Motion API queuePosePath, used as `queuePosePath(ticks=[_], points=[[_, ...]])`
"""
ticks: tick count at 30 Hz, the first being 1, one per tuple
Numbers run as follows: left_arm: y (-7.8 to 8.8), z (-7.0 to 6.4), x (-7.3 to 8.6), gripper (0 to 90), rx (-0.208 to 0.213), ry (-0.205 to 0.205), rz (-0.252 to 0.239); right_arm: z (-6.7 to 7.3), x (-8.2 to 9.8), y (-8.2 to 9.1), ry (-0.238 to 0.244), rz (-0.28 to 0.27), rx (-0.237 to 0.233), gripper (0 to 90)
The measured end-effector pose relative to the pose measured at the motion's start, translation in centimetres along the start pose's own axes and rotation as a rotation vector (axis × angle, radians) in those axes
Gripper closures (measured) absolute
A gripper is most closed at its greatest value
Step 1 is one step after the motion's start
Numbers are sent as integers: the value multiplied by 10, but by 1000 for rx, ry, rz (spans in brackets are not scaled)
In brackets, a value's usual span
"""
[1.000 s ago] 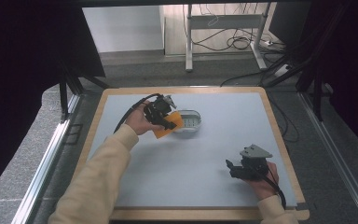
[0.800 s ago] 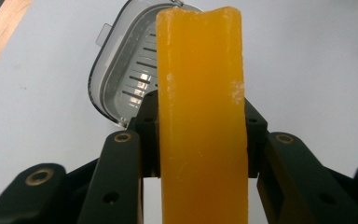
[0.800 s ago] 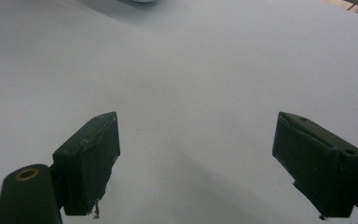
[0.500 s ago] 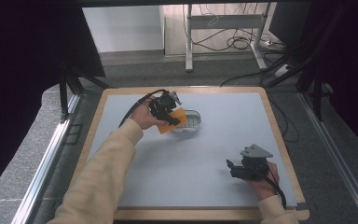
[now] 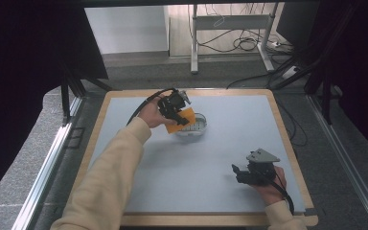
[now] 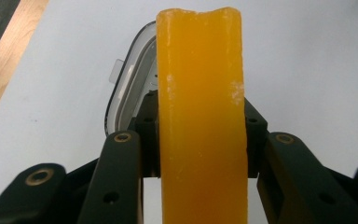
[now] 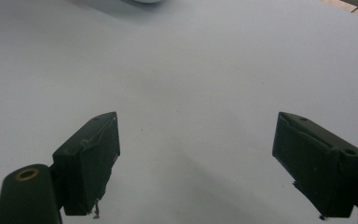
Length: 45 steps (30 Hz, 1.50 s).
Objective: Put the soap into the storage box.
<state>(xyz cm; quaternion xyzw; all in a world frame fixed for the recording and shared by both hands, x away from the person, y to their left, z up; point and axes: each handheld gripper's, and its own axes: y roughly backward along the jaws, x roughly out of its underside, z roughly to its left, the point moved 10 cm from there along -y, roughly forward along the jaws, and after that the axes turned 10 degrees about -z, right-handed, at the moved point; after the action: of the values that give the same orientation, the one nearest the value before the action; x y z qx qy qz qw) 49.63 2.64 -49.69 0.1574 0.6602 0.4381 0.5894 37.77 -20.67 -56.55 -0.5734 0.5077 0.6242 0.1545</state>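
Well, scanning from the left, I see a black frame post (image 5: 66, 98) off the table's left edge and a metal rail (image 5: 45, 163) running along that side, both well apart from my working area. The table (image 5: 124, 220) has a wooden border around a pale grey mat, and beyond its far edge stand the legs of a desk (image 5: 194, 43) with loose cables (image 5: 242, 45) on the floor. Nothing on the mat stands between my two grippers.

My left gripper (image 5: 175, 109) sits over the far left part of the mat, cream sleeve (image 5: 110, 177) reaching in from below. Its jaws are clamped on an orange block (image 6: 200, 116), pads pressing both of its flat sides; in the left gripper view the block stands upright between the jaws and rises well past their tips. In the high view the orange block (image 5: 184, 120) is tilted and hangs just over the left rim of a clear container (image 5: 197, 128), which lies on the mat right beside the gripper. I cannot tell whether the block touches that rim.

Further right, near the front right corner, my right gripper (image 5: 243, 173) rests low over bare mat, its jaws spread wide apart with nothing between them. In the right gripper view the pads (image 7: 93, 158) hang above empty grey surface, far from the container
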Motion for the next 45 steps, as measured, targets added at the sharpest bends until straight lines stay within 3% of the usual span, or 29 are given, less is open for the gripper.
queuePosePath(ticks=[11,18,29,40,45], points=[[-21,5,-12,625,24,-55,7,-3,-1,2,-6,-6,5,151],[-29,10,-17,625,21,-63,6,-3,0,3,-8,-6,7,150],[-44,12,-15,625,58,-76,34,-1,-1,3,0,-14,-5,149],[-52,13,-12,625,79,-80,36,-2,0,3,0,-12,-2,149],[-47,11,-14,625,94,-107,38,-3,0,2,-2,-11,-1,149]])
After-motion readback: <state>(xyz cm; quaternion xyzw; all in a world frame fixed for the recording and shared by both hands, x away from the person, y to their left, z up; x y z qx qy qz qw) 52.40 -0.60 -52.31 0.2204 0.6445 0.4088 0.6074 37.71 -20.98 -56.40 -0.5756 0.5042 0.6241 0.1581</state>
